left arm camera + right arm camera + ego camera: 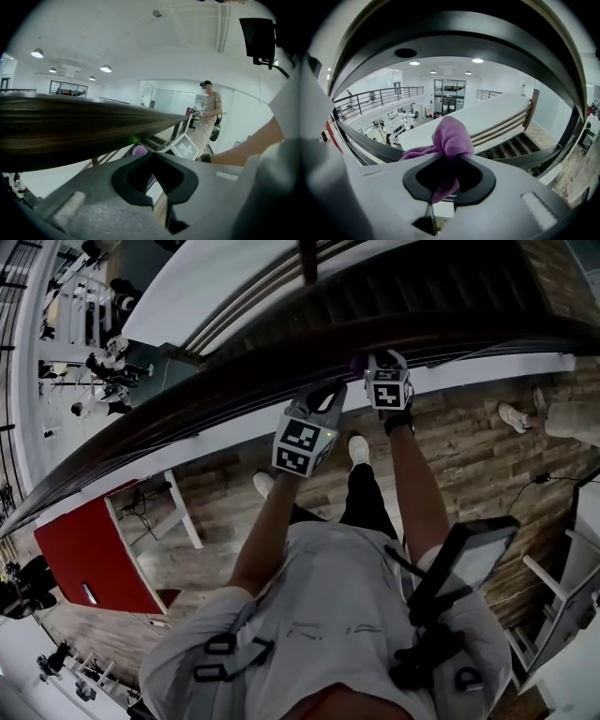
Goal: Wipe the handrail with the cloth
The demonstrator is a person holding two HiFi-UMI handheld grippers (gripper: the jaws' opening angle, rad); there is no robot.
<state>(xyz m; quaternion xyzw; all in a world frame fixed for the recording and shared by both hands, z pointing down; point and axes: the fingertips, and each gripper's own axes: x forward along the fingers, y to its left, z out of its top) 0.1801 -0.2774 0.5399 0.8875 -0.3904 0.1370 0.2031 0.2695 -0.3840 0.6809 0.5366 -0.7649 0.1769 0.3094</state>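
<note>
1. Head view, looking steeply down: the dark wooden handrail (187, 399) runs diagonally from lower left to upper right. A staircase (422, 287) lies beyond it and a plank floor (469, 456) below.
2. Both grippers are raised to the rail's near edge, side by side. The left gripper (322, 395) sits a little lower on the rail than the right gripper (382, 360).
3. Right tongs are closed on the cloth (359, 363). Only a small purple bit shows at the rail, just beside the tong tips.
4. Right gripper view: the right gripper (450, 158) pinches a bunched fold of the purple cloth (450, 133). The bunch stands up past the tips, a flap trails left over the handrail (365, 140), and a tail hangs down in the gap behind the tips.
5. Left gripper view: the left gripper (151, 155) has its tongs closed tip to tip with nothing held. The handrail (70, 131) crosses just above them as a broad dark band. A purple patch of cloth (139, 150) shows beyond the tips.
6. Whether the left tongs touch the rail, I cannot tell.
7. Surroundings: a red cabinet (89, 554) stands on the level below. A second person (208, 112) stands in the background beside the stairs.
</note>
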